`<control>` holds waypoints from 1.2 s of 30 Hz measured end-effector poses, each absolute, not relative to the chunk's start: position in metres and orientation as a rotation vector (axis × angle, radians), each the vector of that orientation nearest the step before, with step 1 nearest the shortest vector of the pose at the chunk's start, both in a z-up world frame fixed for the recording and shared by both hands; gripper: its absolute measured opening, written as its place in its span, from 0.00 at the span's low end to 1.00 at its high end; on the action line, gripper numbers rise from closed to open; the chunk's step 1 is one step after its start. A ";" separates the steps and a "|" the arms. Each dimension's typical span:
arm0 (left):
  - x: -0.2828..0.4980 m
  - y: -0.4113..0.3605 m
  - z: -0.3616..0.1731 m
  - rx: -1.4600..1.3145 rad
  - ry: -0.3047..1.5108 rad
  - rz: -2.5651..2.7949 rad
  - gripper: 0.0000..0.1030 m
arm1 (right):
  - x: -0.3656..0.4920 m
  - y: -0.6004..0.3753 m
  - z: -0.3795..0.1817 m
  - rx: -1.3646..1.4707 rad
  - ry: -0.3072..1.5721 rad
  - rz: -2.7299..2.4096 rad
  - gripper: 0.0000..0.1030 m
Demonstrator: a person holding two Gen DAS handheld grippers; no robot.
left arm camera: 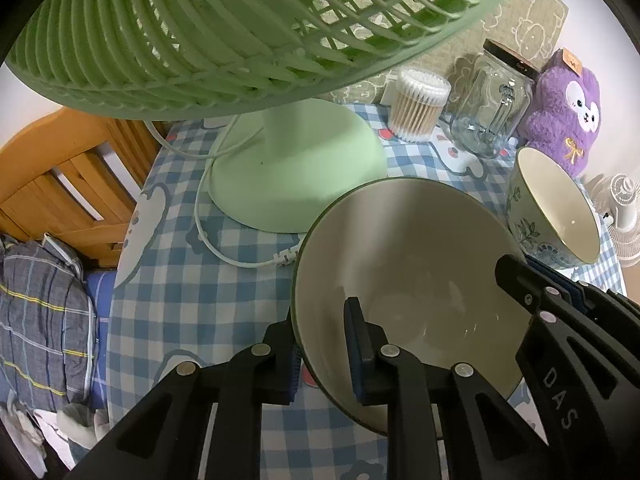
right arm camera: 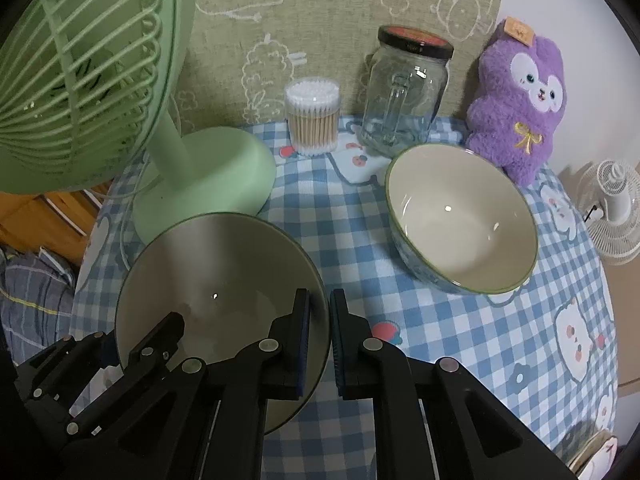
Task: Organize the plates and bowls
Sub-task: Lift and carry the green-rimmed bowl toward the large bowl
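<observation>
The near bowl [right arm camera: 224, 280] has my left gripper [left arm camera: 324, 354] and right gripper [right arm camera: 319, 340] each pinching its rim from opposite sides, so I judge nesting it into the floral bowl [right arm camera: 462, 220] comes next.

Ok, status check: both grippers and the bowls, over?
Left gripper and right gripper both clamped on near bowl rim, opposite sides. Floral bowl sits apart, empty. Green fan base close behind.

A green fan [right arm camera: 80, 92], cotton swab tub [right arm camera: 312, 116], glass jar [right arm camera: 404, 92] and purple plush [right arm camera: 520, 100] stood on the checked tabletop [right arm camera: 460, 340].
</observation>
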State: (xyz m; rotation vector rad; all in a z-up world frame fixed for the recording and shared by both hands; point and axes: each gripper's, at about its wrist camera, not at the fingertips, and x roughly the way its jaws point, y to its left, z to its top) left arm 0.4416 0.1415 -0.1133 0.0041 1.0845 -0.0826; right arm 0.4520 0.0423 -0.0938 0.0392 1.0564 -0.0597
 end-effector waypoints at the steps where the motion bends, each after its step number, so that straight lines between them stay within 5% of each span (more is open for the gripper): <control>1: 0.442 0.141 -0.114 0.002 1.089 -0.086 0.17 | 0.452 0.042 -0.094 0.040 1.054 -0.060 0.13; 20: 0.441 0.140 -0.114 0.029 1.095 -0.081 0.11 | 0.451 0.047 -0.095 -0.016 1.080 -0.064 0.14; 36: 0.386 0.135 -0.063 0.005 1.037 -0.022 0.11 | 0.403 0.042 -0.046 -0.044 1.041 -0.009 0.14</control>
